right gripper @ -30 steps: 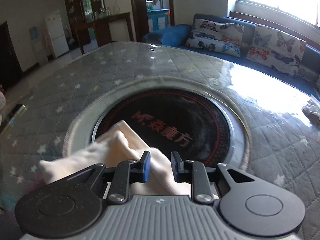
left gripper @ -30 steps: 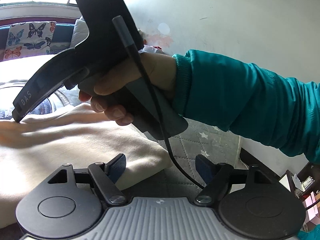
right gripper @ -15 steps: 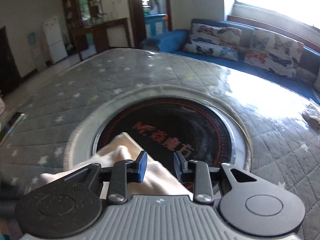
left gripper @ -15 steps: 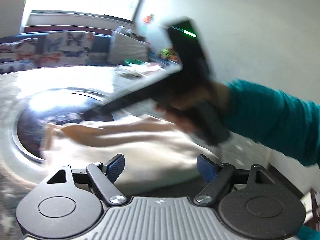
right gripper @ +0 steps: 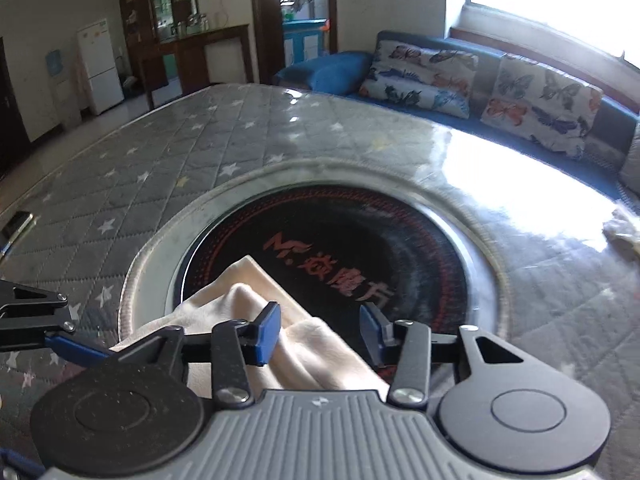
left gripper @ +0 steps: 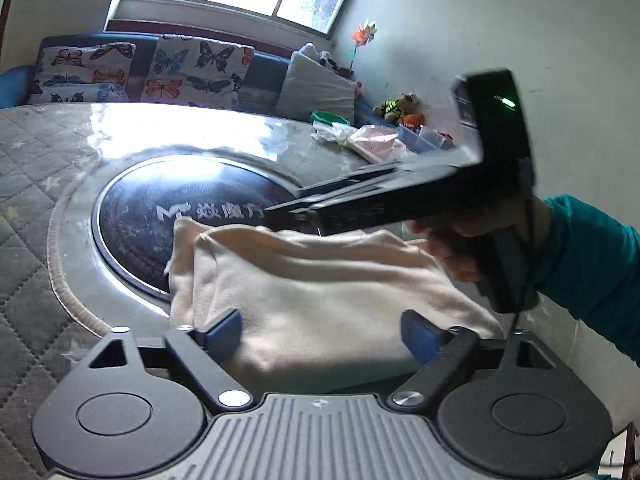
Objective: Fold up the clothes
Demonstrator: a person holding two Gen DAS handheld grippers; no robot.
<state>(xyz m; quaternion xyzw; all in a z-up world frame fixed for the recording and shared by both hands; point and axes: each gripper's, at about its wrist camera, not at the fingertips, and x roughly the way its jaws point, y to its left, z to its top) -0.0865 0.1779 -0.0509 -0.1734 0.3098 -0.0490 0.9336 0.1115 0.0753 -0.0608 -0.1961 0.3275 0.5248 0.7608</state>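
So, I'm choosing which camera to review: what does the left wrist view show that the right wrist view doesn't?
Only the left wrist view shows the hand and teal sleeve holding the right gripper from the side, most of the folded cream garment, the toys by the wall, and the left gripper, its jaws opening, no pad pressing the cloth. Only the right wrist view shows the white fridge, the dark cabinet, and the right gripper, jaws opening over the garment's corner. Both show the garment, the black round plate, the quilted table cover and the butterfly cushions.
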